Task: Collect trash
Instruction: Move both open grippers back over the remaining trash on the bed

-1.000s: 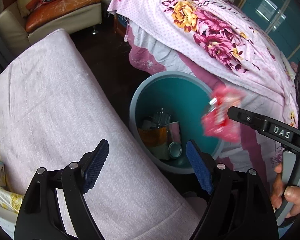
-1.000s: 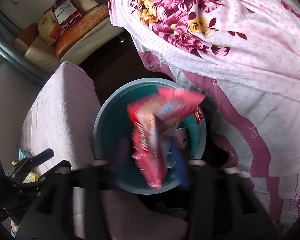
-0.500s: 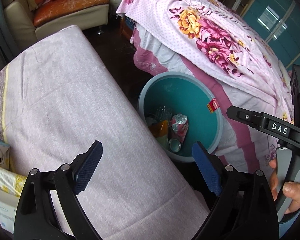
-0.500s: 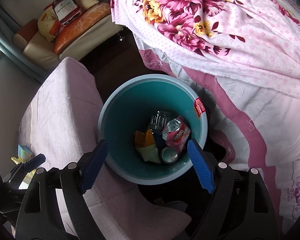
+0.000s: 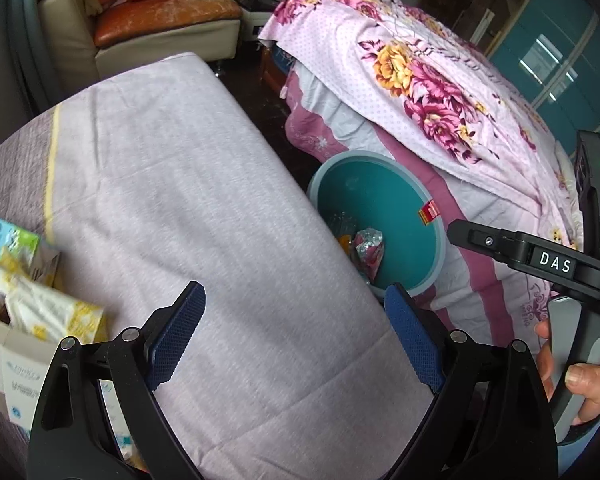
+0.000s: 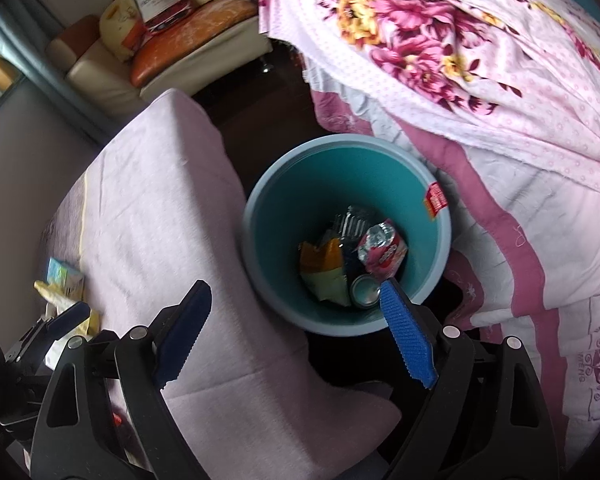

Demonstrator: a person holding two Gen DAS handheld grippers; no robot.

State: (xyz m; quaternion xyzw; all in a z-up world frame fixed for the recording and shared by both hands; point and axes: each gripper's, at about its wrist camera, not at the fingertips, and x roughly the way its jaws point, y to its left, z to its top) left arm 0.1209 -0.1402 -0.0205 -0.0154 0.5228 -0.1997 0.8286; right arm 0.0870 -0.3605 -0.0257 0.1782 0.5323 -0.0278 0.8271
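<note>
A teal bin (image 6: 320, 184) stands on the floor between a cloth-covered table (image 6: 148, 208) and a bed. In it lie a red snack wrapper (image 6: 382, 250), a yellow packet (image 6: 326, 264), a can (image 6: 364, 290) and a clear bottle. My right gripper (image 6: 296, 292) hovers over the bin's near rim with its jaws opening and nothing between them. My left gripper (image 5: 294, 300) hangs open and empty above the table. The bin (image 5: 372, 192) and wrapper (image 5: 368, 246) also show there. Cartons and yellow-white packets (image 5: 40, 308) lie at the table's left end.
A bed with a floral pink blanket (image 5: 420, 80) rises right of the bin. A sofa with an orange cushion (image 5: 160, 20) stands at the back. Dark floor runs between table and bed. A person's hand (image 5: 580, 376) holds the right gripper's handle.
The red wrapper left my right gripper and dropped into the bin. Both grippers opened wider and drew back leftward over the table, bringing the cartons into view.
</note>
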